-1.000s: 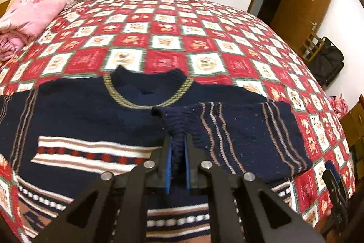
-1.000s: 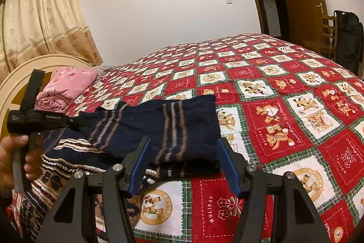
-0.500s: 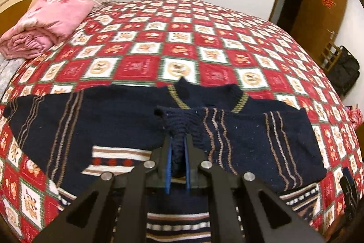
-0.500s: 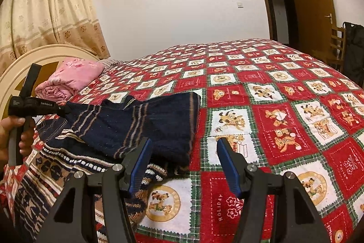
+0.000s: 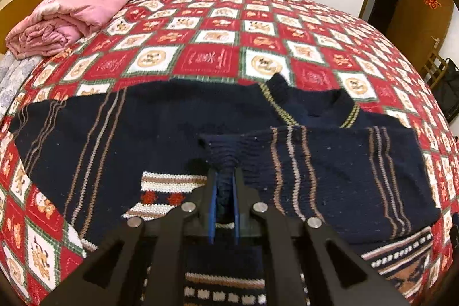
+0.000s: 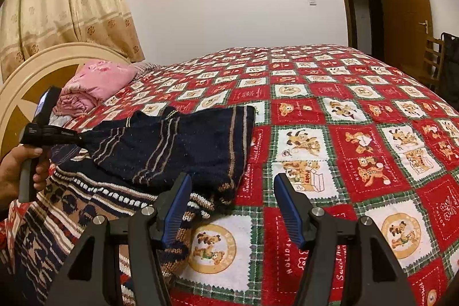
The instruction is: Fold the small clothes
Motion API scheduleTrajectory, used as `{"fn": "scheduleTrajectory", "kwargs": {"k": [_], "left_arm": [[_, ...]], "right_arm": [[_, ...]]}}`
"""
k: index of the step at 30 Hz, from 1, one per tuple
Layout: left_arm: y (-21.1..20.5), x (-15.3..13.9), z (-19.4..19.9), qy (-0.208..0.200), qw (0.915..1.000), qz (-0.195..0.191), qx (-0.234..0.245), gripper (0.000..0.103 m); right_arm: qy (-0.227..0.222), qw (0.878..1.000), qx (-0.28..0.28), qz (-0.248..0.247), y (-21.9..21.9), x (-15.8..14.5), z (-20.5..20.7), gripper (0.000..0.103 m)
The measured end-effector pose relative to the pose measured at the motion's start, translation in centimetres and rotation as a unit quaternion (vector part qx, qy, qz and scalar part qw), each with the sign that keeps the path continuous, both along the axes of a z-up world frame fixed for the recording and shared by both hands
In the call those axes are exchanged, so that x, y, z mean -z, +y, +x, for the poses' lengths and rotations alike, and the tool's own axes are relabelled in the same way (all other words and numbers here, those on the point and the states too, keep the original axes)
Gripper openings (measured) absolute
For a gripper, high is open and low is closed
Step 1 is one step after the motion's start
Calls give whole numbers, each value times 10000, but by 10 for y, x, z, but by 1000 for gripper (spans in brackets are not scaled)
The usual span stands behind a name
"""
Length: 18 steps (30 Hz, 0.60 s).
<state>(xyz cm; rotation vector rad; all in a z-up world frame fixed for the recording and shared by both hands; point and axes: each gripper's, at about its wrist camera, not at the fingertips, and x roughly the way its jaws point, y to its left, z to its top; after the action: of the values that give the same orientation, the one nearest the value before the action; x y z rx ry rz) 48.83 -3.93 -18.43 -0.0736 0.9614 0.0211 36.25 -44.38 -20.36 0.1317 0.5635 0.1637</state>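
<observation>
L tongs [image 5: 223, 185] clamped on sweater [image 5: 143, 134] cuff; R tongs [image 6: 231, 188] apart, empty; pink blanket [image 5: 66, 16] nr headboard [image 6: 25, 76].

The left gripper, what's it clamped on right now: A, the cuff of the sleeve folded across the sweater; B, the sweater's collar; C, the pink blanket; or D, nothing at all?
A: the left gripper is shut on the ribbed cuff of the sleeve lying across the sweater.
</observation>
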Motion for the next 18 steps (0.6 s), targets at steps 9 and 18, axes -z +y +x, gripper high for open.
{"fn": "scheduleTrajectory", "kwargs": {"k": [9,18], "left_arm": [[2,11,7,122,9999,22,90,11],[5,6,5,136,9986,180,484,10]], "right_arm": [[246,9996,-101,57,3,7,6,61],[265,9996,-29,50,1,9,6,61]]}}
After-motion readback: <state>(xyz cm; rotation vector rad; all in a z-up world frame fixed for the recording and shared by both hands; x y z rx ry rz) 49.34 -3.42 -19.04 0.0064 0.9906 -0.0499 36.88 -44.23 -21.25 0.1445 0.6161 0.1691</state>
